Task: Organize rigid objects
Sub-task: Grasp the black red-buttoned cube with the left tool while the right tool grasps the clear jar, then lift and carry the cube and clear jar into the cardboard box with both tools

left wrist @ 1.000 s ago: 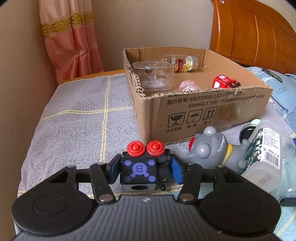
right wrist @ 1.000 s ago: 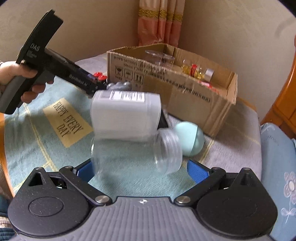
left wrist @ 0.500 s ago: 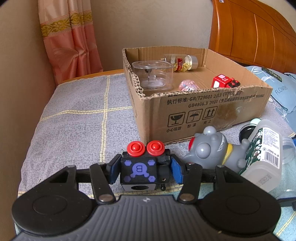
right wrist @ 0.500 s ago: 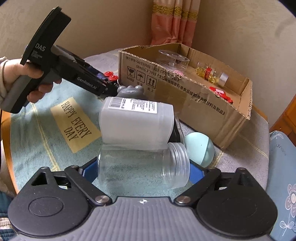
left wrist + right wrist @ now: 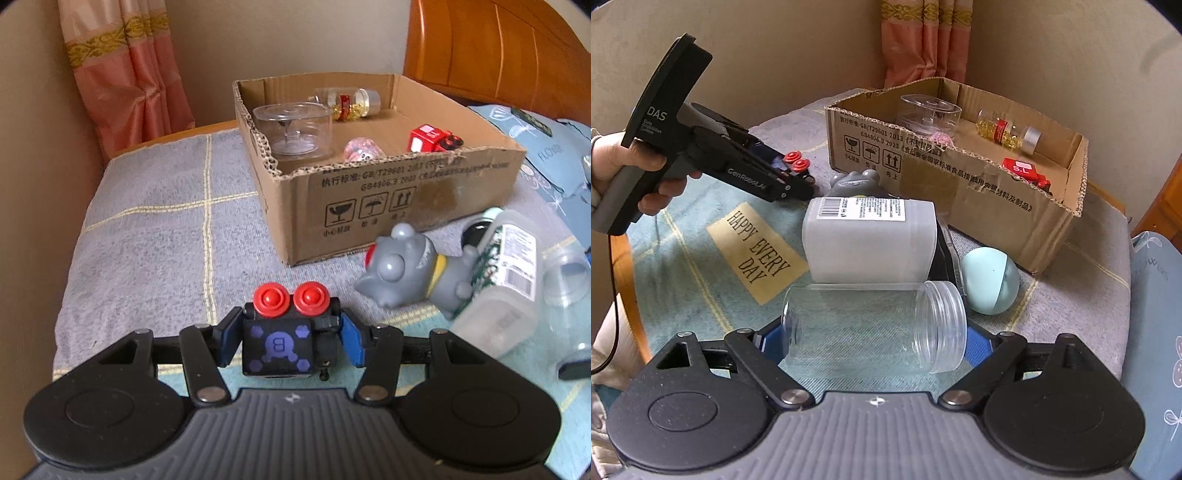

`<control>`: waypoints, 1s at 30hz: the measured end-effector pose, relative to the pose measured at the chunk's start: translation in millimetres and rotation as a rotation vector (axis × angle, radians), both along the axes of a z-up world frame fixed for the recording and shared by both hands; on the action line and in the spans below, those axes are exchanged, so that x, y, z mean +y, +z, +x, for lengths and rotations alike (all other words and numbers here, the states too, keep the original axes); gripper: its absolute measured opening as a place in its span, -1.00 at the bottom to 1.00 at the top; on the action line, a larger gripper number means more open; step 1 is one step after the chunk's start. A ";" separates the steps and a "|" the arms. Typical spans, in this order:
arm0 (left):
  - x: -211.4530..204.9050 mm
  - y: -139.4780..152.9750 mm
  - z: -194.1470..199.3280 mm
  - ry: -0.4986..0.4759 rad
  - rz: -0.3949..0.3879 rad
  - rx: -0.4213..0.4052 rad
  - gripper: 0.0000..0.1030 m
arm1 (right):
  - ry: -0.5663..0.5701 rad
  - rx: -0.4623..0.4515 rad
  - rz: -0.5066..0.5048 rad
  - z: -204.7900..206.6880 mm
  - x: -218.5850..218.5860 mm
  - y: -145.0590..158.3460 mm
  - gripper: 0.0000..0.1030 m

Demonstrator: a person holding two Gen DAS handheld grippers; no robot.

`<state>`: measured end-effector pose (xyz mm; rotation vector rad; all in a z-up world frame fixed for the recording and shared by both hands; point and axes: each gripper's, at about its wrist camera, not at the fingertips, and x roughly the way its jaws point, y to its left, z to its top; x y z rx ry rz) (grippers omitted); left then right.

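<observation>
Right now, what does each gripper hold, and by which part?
The left gripper clamps the black toy robot by its sides. The right gripper spans the clear jar end to end; grip uncertain.

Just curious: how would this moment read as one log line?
left gripper: shut on robot toy | right gripper: around jar | box: partly filled

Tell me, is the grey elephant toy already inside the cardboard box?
No, the grey elephant toy lies on the blanket outside the cardboard box, in front of its near wall.
</observation>
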<state>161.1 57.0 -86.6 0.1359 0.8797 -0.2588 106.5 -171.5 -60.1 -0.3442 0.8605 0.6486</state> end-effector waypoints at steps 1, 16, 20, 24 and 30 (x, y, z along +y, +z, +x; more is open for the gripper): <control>1.8 3.5 -1.9 -0.006 -0.004 0.007 0.05 | -0.001 0.002 0.003 -0.5 -1.0 2.3 0.81; 2.4 68.3 -19.3 -0.143 -0.009 0.016 0.03 | 0.027 -0.033 -0.010 -6.7 -8.5 50.7 0.81; -4.0 88.4 -17.5 -0.186 0.005 -0.013 0.03 | 0.029 -0.048 -0.005 1.0 -9.5 63.7 0.81; -13.5 106.7 -7.5 -0.218 0.014 -0.043 0.03 | 0.020 -0.076 0.008 14.0 -9.6 77.3 0.81; -25.4 126.8 21.1 -0.225 0.024 -0.101 0.03 | -0.005 -0.130 0.023 36.2 -12.9 95.7 0.81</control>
